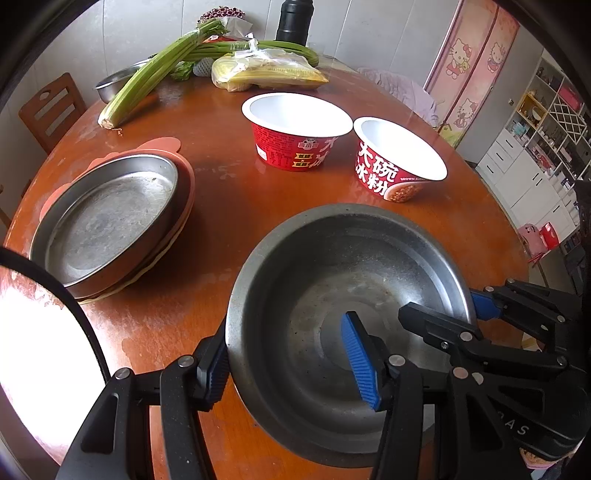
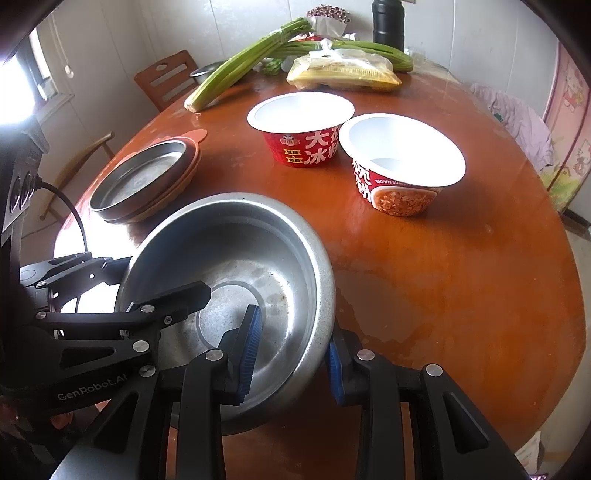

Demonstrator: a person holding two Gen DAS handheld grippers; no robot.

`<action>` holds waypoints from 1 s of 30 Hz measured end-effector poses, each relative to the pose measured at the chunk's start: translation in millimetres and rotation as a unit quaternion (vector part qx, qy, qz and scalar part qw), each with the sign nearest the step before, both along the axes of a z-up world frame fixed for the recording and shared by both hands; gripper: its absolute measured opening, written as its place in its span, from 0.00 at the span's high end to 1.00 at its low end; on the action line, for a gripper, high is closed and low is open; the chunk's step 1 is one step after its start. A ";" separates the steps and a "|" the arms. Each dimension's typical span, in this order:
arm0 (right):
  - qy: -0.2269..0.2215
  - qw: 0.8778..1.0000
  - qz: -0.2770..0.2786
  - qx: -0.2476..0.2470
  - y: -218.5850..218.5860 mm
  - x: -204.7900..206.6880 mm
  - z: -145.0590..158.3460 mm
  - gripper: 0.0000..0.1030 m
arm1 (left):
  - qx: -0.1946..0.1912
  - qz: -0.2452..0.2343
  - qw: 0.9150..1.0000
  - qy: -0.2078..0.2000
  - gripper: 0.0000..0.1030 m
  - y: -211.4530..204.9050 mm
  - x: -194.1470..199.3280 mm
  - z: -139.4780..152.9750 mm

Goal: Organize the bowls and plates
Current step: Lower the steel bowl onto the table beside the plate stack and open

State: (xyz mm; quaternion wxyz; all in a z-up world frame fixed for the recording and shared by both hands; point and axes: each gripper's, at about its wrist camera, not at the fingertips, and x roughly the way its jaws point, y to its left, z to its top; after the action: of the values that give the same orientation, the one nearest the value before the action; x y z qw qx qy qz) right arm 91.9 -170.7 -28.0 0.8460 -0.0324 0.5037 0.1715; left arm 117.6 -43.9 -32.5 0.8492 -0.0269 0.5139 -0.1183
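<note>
A large steel bowl (image 1: 332, 280) (image 2: 236, 254) sits near the front of the round wooden table (image 1: 221, 177). My right gripper (image 2: 293, 332) is shut on its right rim, one blue pad inside and one outside. My left gripper (image 1: 286, 350) straddles the left rim. Its outer pad lies against the wall and its inner pad stands clear inside, so it is open. A shallow steel plate (image 1: 110, 218) (image 2: 144, 177) rests on a stack of pink plates to the left. Two empty red paper bowls (image 1: 295, 129) (image 1: 399, 158) stand side by side behind the steel bowl.
Celery stalks (image 1: 155, 70), a bag of yellow noodles (image 1: 266, 72), a black bottle (image 1: 293, 22) and a steel basin (image 1: 110, 86) crowd the table's far side. A wooden chair (image 1: 51, 107) stands at the far left. White shelves (image 1: 535, 147) line the right wall.
</note>
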 end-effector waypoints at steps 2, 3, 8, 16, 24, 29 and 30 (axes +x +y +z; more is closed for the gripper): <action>0.001 1.000 -0.001 0.002 -1.4 0.6 -0.5 0.67 | 0.001 0.000 1.000 -0.001 0.46 0.4 0.3 0.1; 0.002 1.000 -0.001 0.002 -2.0 0.6 -0.7 0.67 | 0.001 0.000 1.000 -0.001 0.46 0.5 0.1 0.3; -0.001 1.000 -0.005 0.012 -7.0 0.8 1.8 0.67 | -0.003 0.006 1.000 -0.009 0.45 3.0 -2.9 5.5; -0.010 1.000 -0.015 0.025 -17.7 -2.0 6.5 0.67 | -0.003 0.021 1.000 -0.023 0.42 8.6 -7.4 18.2; -0.036 0.998 -0.034 0.036 -36.3 0.6 24.2 0.67 | 0.001 0.026 0.998 -0.050 0.39 6.9 -4.6 44.0; -0.048 0.997 -0.047 0.042 -49.8 7.8 37.2 0.66 | 0.001 0.016 0.998 -0.057 0.38 -3.8 6.0 57.2; -0.050 0.997 -0.049 0.042 -51.9 9.2 39.2 0.66 | 0.001 0.014 0.998 -0.058 0.38 -6.0 8.2 59.6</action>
State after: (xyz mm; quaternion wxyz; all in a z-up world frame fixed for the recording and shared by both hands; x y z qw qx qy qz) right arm 101.1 -222.7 11.3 0.8784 0.0198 0.4538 0.1489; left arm 125.7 -49.9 27.0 0.8790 -0.0264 0.4637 -0.1075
